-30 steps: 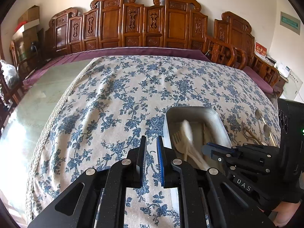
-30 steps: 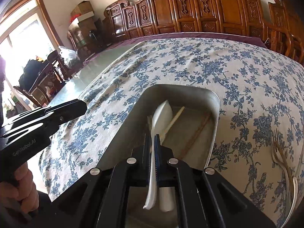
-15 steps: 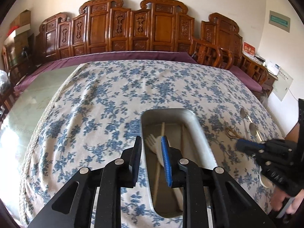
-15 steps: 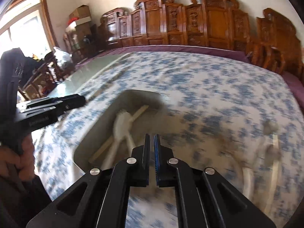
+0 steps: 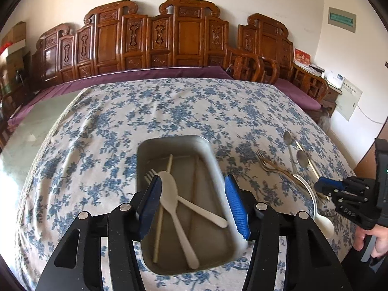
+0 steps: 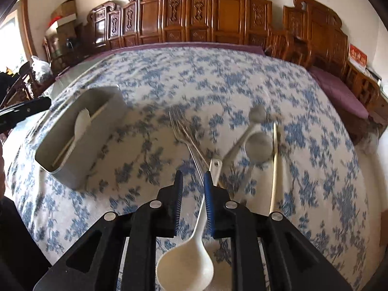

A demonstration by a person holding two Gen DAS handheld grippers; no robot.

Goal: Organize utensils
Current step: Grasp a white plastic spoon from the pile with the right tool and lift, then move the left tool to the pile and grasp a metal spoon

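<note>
The metal tray (image 5: 213, 160) already holds a white spoon (image 5: 177, 213), a white fork (image 5: 186, 201) and chopsticks (image 5: 162, 208). To its right on the surface, metal forks (image 6: 186, 135), spoons (image 6: 258, 145), a chopstick (image 6: 275, 167) and a white ladle (image 6: 191, 259) still wait. The left gripper (image 5: 192, 206) is opening over the tray, nothing held. The right gripper (image 6: 192, 206) is opening above the ladle's handle, not pressing it.

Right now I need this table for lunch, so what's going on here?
A person is sorting cutlery into a grey rectangular metal tray on the blue-flowered tablecloth. The tray already holds a white plastic spoon, a white plastic fork and chopsticks. The left gripper hovers over it, jaws opening, holding nothing. The right gripper is opening over the loose pile beside the tray, above a long cream ladle-style spoon. Metal forks and spoons remain outside.
</note>
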